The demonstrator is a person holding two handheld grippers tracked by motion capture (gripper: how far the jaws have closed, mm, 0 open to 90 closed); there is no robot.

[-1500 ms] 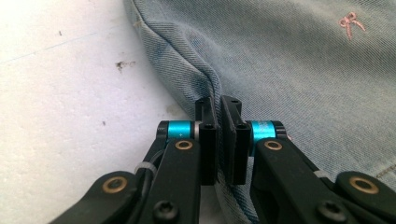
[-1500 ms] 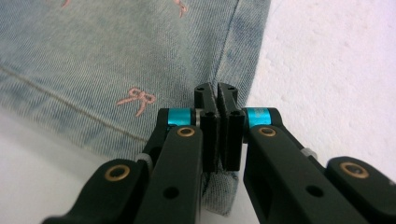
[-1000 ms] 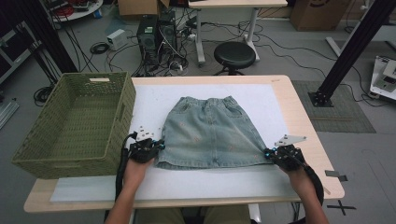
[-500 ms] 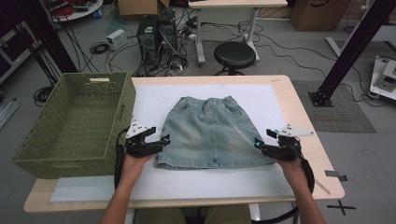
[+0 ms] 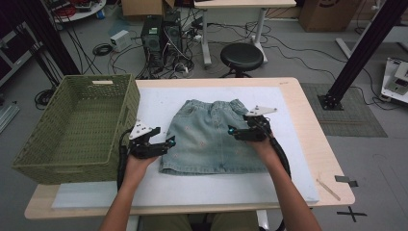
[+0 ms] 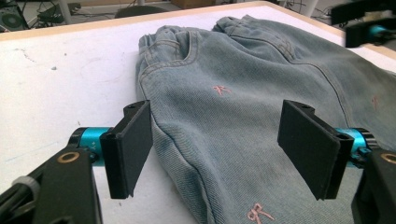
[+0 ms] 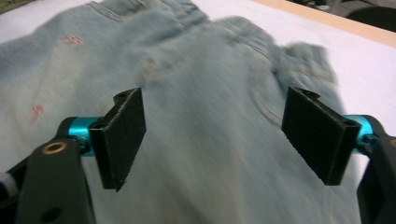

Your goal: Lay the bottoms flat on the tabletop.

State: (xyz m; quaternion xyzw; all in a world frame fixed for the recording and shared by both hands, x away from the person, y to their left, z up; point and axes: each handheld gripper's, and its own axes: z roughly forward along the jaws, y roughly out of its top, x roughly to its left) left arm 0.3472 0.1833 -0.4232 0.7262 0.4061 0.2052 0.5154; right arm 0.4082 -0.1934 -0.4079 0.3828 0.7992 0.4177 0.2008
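The denim skirt [image 5: 214, 137] lies flat on the counter [image 5: 298, 144]. Both the left gripper [image 5: 169, 142] and the right gripper [image 5: 233, 131] have just been opening and are released, with nothing pinched. Set each gripper squarely over a side seam before clenching.

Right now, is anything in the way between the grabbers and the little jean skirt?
No, nothing visible is in the way. The left gripper has just opened its jaws at the denim skirt's side edge, with that edge between them. The right gripper, also just opened, hovers right over the skirt.
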